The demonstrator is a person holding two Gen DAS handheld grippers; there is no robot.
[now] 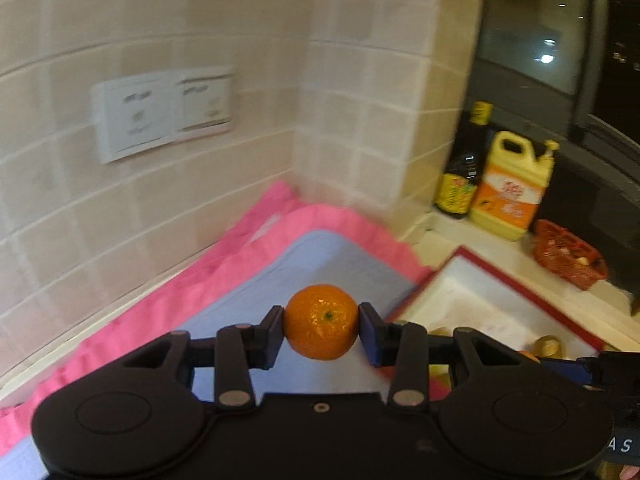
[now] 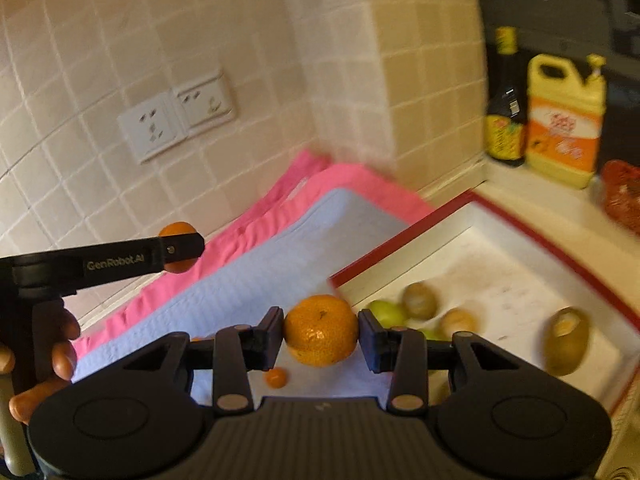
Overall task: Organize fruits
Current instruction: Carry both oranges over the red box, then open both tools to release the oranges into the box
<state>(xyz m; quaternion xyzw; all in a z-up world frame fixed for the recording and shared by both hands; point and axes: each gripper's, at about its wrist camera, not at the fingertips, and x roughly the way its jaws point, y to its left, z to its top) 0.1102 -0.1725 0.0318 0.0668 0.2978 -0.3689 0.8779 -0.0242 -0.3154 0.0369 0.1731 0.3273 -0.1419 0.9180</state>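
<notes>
My left gripper (image 1: 321, 326) is shut on a mandarin (image 1: 321, 322) and holds it above the blue mat (image 1: 320, 256). In the right wrist view the left gripper (image 2: 180, 248) shows at the left with its mandarin (image 2: 176, 230). My right gripper (image 2: 321, 332) is shut on another mandarin (image 2: 321, 330), above the mat's (image 2: 280, 248) right edge. A small mandarin (image 2: 276, 378) lies on the mat below it. The white box with red rim (image 2: 404, 240) holds kiwis (image 2: 568, 340) and green fruit (image 2: 386, 314).
A pink cloth (image 1: 200, 280) lies under the mat against the tiled wall (image 1: 160, 40). A dark bottle (image 2: 506, 100), a yellow jug (image 2: 564, 120) and a red basket (image 1: 568, 256) stand behind the box. Wall sockets (image 2: 176, 116) are at the left.
</notes>
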